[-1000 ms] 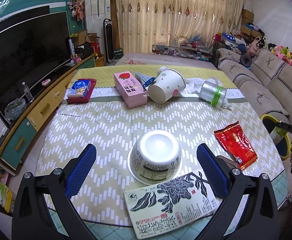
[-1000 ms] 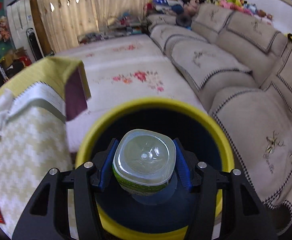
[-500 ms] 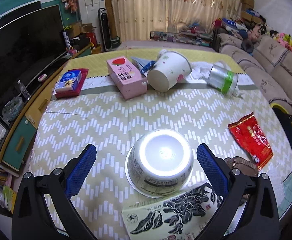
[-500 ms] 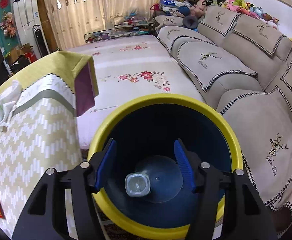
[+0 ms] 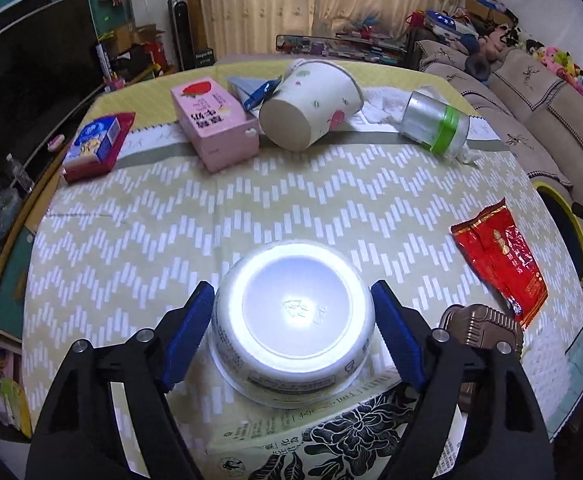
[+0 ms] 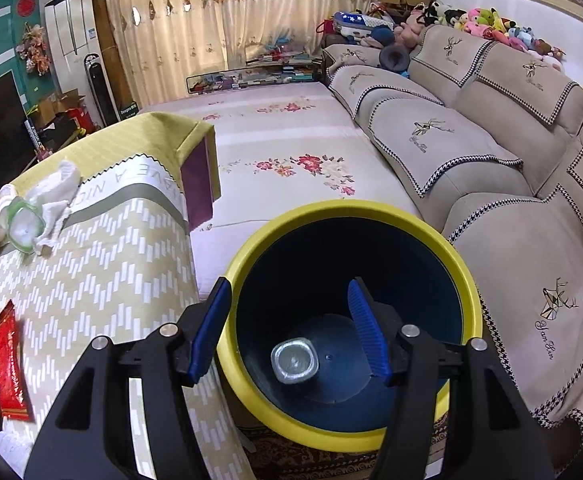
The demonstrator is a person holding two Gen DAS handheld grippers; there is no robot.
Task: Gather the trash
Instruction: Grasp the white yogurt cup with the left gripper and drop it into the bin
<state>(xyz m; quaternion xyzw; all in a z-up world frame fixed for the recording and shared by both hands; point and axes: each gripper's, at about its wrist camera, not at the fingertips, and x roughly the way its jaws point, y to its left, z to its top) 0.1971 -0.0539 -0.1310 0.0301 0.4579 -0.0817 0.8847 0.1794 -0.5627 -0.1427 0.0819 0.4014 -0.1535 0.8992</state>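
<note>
Left gripper (image 5: 293,334) jaws are closing around the upturned noodle bowl (image 5: 291,326) on the table (image 5: 171,224), pads not yet pressing. Right gripper (image 6: 289,328) stands apart, empty, above the yellow-rimmed bin (image 6: 467,280). Risk: the bowl's sloped, slick wall may squirt free under pinch.

— From where does the left wrist view look?
— From just behind the left tool (image 5: 293,330), tilted steeply down onto the bench (image 5: 291,200), facing the curtains; the upturned bowl (image 5: 291,320) is very near the lens.
— And the right wrist view?
— From behind the right tool (image 6: 291,328), at the bench's edge, looking down into the yellow-rimmed bin (image 6: 351,212) — the sofa (image 6: 491,160) is at the right.
— What do both views share?
— The red packet (image 5: 499,260) (image 6: 7,364), the green-banded jar (image 5: 435,124) (image 6: 23,224), the bin, the curtains.
</note>
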